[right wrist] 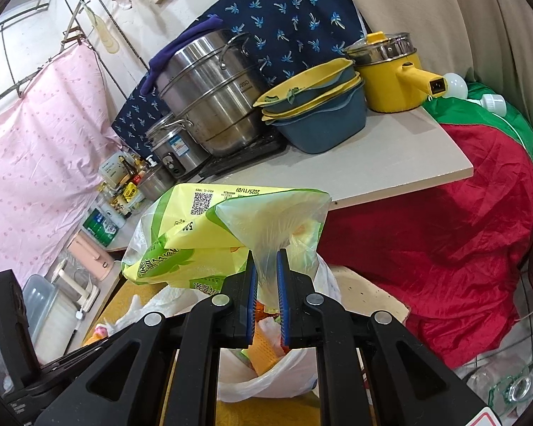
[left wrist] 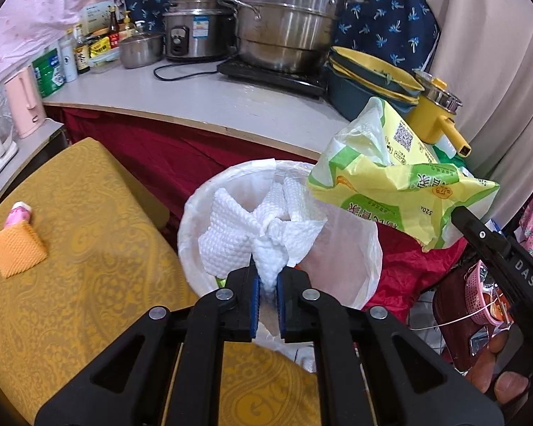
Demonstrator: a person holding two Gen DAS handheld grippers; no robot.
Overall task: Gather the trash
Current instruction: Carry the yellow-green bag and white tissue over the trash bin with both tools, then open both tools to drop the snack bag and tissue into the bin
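My left gripper point(left wrist: 266, 278) is shut on a crumpled white paper towel point(left wrist: 256, 227) and holds it over the mouth of a bin lined with a white plastic bag point(left wrist: 351, 259). My right gripper point(right wrist: 265, 266) is shut on the clear edge of a yellow-green plastic package point(right wrist: 195, 227) and holds it above the same bin point(right wrist: 266, 387), which holds orange and green scraps. The package also shows in the left wrist view point(left wrist: 401, 184), at the bin's right rim. An orange sponge point(left wrist: 17, 248) and a pink-white wrapper point(left wrist: 17, 213) lie on the yellow tablecloth point(left wrist: 89, 266) to the left.
A grey counter point(left wrist: 231, 103) behind the bin carries steel pots point(left wrist: 284, 17), a rice cooker point(left wrist: 195, 28), stacked blue-yellow basins point(left wrist: 369, 74), a yellow electric pot point(left wrist: 437, 113) and bottles. Red cloth point(right wrist: 444, 248) hangs to the right. Two kettles point(left wrist: 21, 103) stand at the far left.
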